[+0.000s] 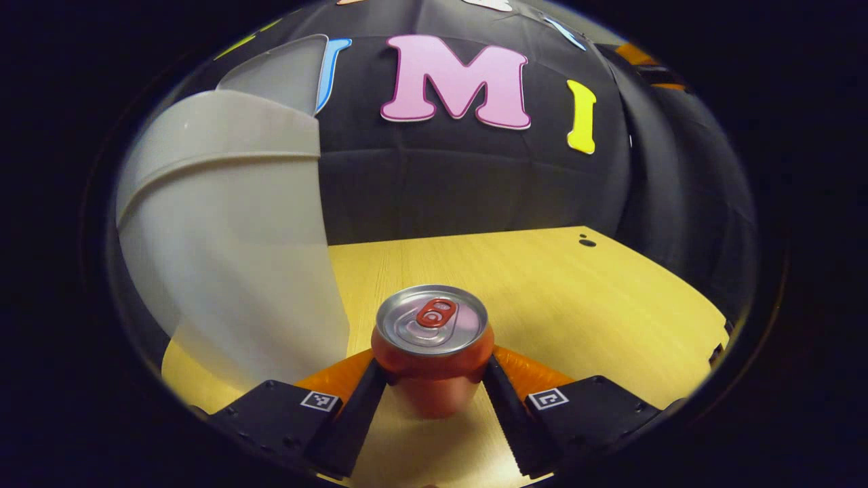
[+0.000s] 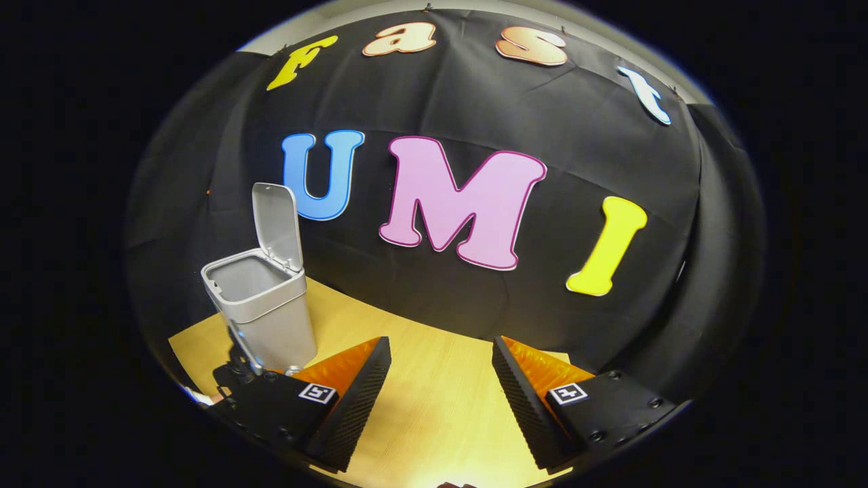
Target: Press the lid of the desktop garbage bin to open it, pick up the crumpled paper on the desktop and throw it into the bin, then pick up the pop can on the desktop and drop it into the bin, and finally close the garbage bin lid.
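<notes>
So the left gripper (image 1: 434, 386) is squeezing the pop can (image 1: 432, 349), both fingers pressing its sides, can upright on the wooden desktop (image 1: 576, 305). The grey bin (image 1: 230, 237) is sitting just left of it, lid (image 2: 277, 224) standing open. The right gripper (image 2: 441, 400) is hanging with fingers wide, holding nothing.

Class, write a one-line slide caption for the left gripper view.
Left gripper closes on an upright pop can beside the grey bin.

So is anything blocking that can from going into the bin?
Nothing visible does. The can sits between the left gripper fingers, right beside the bin, and the lid stands open.
</notes>
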A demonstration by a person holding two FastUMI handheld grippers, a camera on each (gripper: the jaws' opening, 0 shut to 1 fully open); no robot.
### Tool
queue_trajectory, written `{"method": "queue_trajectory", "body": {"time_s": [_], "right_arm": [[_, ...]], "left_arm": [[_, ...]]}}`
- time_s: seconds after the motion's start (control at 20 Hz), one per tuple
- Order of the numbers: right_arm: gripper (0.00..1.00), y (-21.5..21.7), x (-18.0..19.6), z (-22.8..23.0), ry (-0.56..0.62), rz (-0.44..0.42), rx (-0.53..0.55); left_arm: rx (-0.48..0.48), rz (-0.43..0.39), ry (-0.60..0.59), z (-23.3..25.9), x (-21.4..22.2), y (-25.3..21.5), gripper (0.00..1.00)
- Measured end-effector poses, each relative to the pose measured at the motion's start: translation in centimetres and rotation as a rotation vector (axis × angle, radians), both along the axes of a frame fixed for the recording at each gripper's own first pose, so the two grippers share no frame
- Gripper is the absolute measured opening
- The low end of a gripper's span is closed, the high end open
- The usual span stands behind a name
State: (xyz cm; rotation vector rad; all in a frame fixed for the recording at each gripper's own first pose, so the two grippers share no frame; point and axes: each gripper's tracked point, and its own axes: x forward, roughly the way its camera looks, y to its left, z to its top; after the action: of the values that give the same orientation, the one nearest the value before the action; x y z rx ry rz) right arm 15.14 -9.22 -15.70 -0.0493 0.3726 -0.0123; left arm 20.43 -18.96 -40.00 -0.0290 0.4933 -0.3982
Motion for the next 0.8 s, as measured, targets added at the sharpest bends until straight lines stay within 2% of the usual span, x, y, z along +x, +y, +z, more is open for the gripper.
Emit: {"method": "queue_trajectory", "body": {"time_s": [0.1,0.2,0.25,0.35,0.45,0.55,0.65,0.8], "right_arm": [[0.98,0.1,-2.4,1.3,-0.036,-0.073,0.069],[0.97,0.2,-4.3,3.3,-0.088,-0.115,0.102],[0.96,0.1,-5.3,3.6,-0.097,-0.124,0.086],[0.97,-0.5,-7.2,4.2,-0.104,-0.156,0.051],[0.97,0.2,-8.2,5.7,-0.145,-0.18,0.076],[0.97,0.6,-9.5,6.0,-0.155,-0.205,0.103],[0.97,0.5,-10.5,6.4,-0.167,-0.219,0.086],[0.96,-0.1,-12.1,6.5,-0.161,-0.244,0.032]], "left_arm": [[-0.049,-0.012,-0.01,4.6,-1.3,0.3,0.85],[-0.058,-0.04,-0.091,10.5,-1.6,1.3,0.85],[-0.056,-0.043,-0.152,13.8,-1.0,2.1,0.85],[-0.065,-0.062,-0.185,18.9,-1.1,3.9,0.83],[-0.079,-0.034,-0.227,23.2,0.6,7.3,0.83],[-0.089,-0.001,-0.246,26.2,2.7,11.0,0.83],[-0.058,0.034,-0.284,27.5,5.8,14.7,0.83],[0.026,0.083,-0.263,25.3,9.7,18.8,0.83]]}}
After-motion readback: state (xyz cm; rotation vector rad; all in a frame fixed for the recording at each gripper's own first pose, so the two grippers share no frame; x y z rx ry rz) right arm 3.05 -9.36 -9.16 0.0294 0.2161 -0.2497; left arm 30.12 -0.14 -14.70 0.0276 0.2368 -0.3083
